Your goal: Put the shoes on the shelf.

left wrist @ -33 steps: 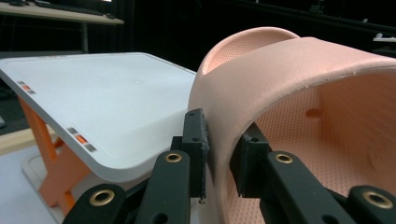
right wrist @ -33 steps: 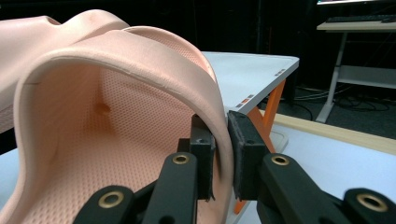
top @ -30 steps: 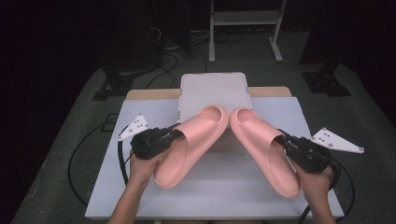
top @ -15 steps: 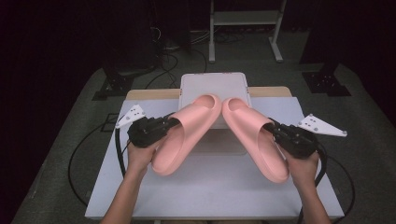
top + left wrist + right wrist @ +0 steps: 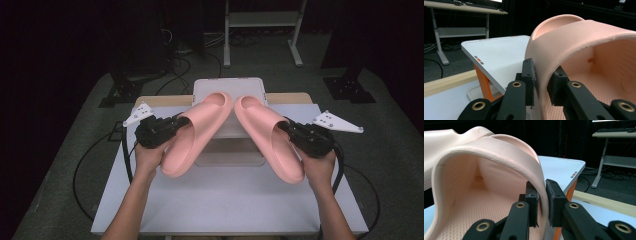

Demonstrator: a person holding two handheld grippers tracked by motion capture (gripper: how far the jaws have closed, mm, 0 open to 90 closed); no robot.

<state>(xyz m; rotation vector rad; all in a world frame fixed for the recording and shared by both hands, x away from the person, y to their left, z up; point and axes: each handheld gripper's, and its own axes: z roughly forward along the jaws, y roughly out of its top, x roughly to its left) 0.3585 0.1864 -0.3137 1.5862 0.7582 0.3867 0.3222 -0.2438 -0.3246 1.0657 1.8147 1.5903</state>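
Two soft pink rubber slide sandals are held up over a white table [image 5: 210, 200], one in each gripper. The left pink sandal [image 5: 197, 132] sits just to the inside of the black left gripper [image 5: 175, 125]. It tilts, with its far end pointing up and toward the middle. The right pink sandal [image 5: 267, 135] sits just to the inside of the black right gripper [image 5: 290, 131], and it tilts the other way. The far ends of the two sandals come near each other at the top, like an upside-down letter V. I cannot tell if those ends touch.

Both far ends hang over a flat white box with orange sides [image 5: 230, 87] at the back of the table.

In the left gripper view, the left gripper's jaws are pressed onto the wide strap of the left sandal [image 5: 579, 50]. One jaw is outside the strap and one is inside, with the strap edge pinched between them. The white box [image 5: 499, 53] shows behind the strap.

In the right gripper view, the right gripper's jaws pinch the strap of the right sandal [image 5: 486, 190] the same way, one jaw on each side. The white box [image 5: 564, 170] shows behind it too.

A person's left hand [image 5: 147, 155] holds the left gripper, and the right hand [image 5: 320, 167] holds the right gripper.
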